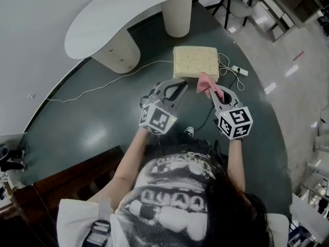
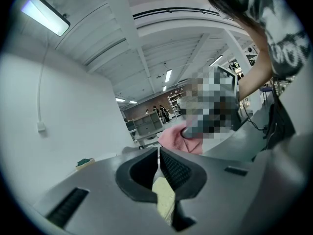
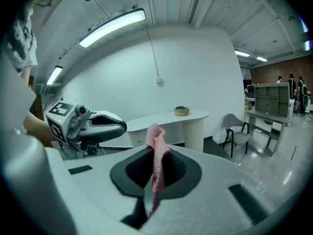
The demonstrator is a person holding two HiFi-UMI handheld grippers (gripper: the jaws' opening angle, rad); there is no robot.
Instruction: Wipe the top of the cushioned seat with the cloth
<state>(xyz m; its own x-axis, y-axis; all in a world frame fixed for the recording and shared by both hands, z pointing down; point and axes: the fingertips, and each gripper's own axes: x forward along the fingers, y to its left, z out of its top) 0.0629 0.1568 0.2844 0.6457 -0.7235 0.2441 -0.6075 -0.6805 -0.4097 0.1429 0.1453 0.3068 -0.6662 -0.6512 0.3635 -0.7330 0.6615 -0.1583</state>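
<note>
The cushioned seat (image 1: 195, 62) is a cream square block on the dark floor just ahead of both grippers. My right gripper (image 1: 212, 88) is shut on a pink cloth (image 1: 206, 83), held near the seat's front right edge. In the right gripper view the cloth (image 3: 156, 153) stands up from between the jaws of the right gripper (image 3: 155, 166) and hangs down below them. My left gripper (image 1: 180, 83) is shut and holds nothing, its tip by the seat's front edge. In the left gripper view the left gripper (image 2: 159, 155) points past the pink cloth (image 2: 175, 138), with cream seat (image 2: 164, 199) showing beneath the jaws.
A curved white table (image 1: 103, 14) on two round pedestals (image 1: 121, 51) stands behind the seat. A white cable (image 1: 103, 86) runs across the floor to a power strip (image 1: 239, 71). A chair (image 1: 237, 4) stands at the back right. A small bowl (image 3: 181, 111) rests on the table.
</note>
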